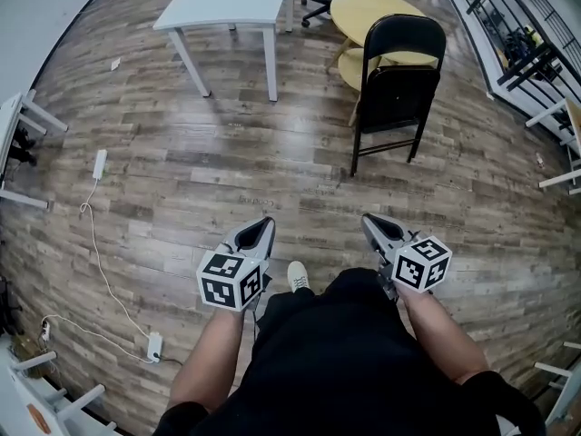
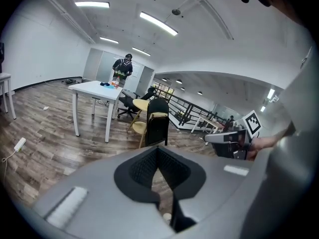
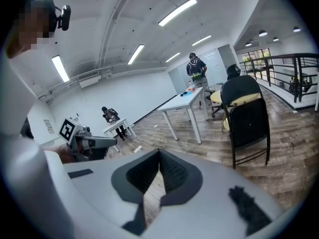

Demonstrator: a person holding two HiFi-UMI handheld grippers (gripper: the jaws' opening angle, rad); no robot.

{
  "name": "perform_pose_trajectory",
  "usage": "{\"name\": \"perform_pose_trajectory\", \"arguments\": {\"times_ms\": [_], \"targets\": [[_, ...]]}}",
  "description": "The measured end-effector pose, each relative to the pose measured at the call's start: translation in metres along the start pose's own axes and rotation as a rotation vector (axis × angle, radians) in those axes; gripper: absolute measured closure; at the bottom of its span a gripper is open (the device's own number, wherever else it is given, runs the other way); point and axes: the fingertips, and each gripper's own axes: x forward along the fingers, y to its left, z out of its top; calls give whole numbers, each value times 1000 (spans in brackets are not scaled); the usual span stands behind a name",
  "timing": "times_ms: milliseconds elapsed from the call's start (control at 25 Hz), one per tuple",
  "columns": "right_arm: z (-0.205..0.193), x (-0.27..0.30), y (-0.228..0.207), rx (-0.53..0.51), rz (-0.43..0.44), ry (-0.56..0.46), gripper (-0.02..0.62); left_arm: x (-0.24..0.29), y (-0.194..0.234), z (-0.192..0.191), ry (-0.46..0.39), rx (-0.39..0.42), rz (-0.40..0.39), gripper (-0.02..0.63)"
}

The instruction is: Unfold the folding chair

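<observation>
Cable clutter sits on the far left: a white power strip (image 1: 99,163) lies on the brown wood-plank floor (image 1: 182,189), and its thin white cord (image 1: 102,271) snakes back toward the person. Up top and a bit further right is a white rectangular table (image 1: 231,3) on white legs.

Lower down, the left hand-held gripper (image 1: 263,225) is held out in front of the person's body with its marker cube facing the camera. Its own view shows the jaws pressed together with nothing between them, well above the floor. A white shoe (image 1: 297,275) pokes out between the two forearms. The right hand-held gripper (image 1: 370,221) is right alongside at about the same height, pinched closed the same way and also empty.

Both point toward the black metal folding chair (image 1: 399,71), which stands upright on the floor well ahead of them, a little right of centre. Its seat panel looks flat against the frame, so it's not opened out. Nobody's touching it. Just behind it are pale yellow round-seated chairs (image 1: 372,12). A black metal railing (image 1: 508,25) runs along the far right edge.
</observation>
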Motion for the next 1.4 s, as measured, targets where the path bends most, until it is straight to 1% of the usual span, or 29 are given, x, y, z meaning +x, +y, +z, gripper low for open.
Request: {"name": "perform_pose_trajectory", "arguments": {"times_ms": [200,320,400,520,680,880,1120,1400], "targets": [[8,-1,-1,-2,-5,-18,589,2,3,-1,5,-38,8,598],[12,2,-5,8,-3,-23,589,6,4,-4,30,-22,19,598],[12,4,-6,13,2,-23,589,8,1,-7,46,-17,12,598],[10,9,-10,8,14,-16,589,15,-1,-5,47,-4,3,598],[8,20,-25,21,14,1,589,24,3,3,39,1,9,598],[25,31,-41,29,6,-17,589,34,12,8,67,7,11,598],[34,57,-55,27,0,3,589,52,31,24,93,-7,17,598],[45,85,-81,46,-11,36,589,85,50,54,104,-5,14,598]]}}
